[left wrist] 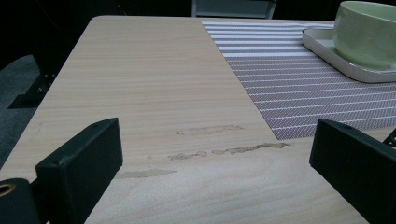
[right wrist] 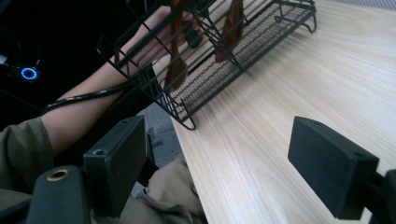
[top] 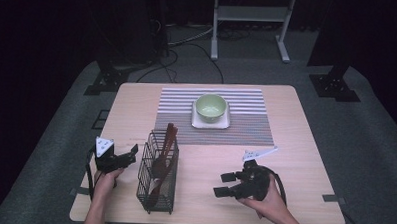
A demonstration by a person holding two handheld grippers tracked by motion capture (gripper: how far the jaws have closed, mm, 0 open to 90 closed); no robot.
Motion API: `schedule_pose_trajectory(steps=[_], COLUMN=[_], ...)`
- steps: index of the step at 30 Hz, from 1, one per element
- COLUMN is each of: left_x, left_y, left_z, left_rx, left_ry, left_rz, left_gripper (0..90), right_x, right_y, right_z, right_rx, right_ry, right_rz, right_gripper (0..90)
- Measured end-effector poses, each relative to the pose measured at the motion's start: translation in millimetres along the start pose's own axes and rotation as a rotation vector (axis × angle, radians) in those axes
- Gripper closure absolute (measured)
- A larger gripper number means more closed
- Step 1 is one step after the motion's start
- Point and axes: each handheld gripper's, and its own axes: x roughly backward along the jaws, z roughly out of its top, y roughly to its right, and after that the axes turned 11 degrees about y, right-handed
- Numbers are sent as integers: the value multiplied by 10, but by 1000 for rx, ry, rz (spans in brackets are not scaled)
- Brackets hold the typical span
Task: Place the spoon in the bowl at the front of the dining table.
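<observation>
Two grippers sit at the near edge of the table [top: 290, 140], one in each hand. Each has two black, blocky jaws. The left gripper [top: 126, 156] is spread wide with nothing between its jaws, and it sits just left of the basket [top: 156, 190]. It has a grey three-cornered plate on top. The right gripper [top: 226, 184] is spread wide too, holding nothing. It points left at the basket, with bare table between them (the wood there is pale and smooth, with fine lines in it).

One basket stands between the two grippers, near the front edge. It is made of thin black wire, like a small cage, tall and narrow. You can see right through it. Inside it stand wooden utensils [top: 168, 141], dark brown and shiny. I can make out at least two long handles leaning together, but I cannot tell the full count.

Farther back lies one mat [top: 246, 121]. It is a flat rectangle, woven, with thin stripes, pale at the back and darker at the front. On the mat sits one white tray [top: 225, 124], square with round corners. In the tray stands one bowl [top: 210, 106], light green, round and smooth.
</observation>
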Motion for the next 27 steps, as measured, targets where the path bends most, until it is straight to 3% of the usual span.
schedule_pose_trajectory(steps=[11,27], left_x=[5,14], left_y=[-4,-8], left_z=[-1,-4], left_rx=[0,11], left_ry=[0,5], left_rz=[-1,-2], left_gripper=[17,17], right_x=[-63,-212], right_y=[-185,-369], right_z=[246,467], right_rx=[32,35], right_ry=[-14,-51], right_rz=[28,63], right_gripper=[178,178])
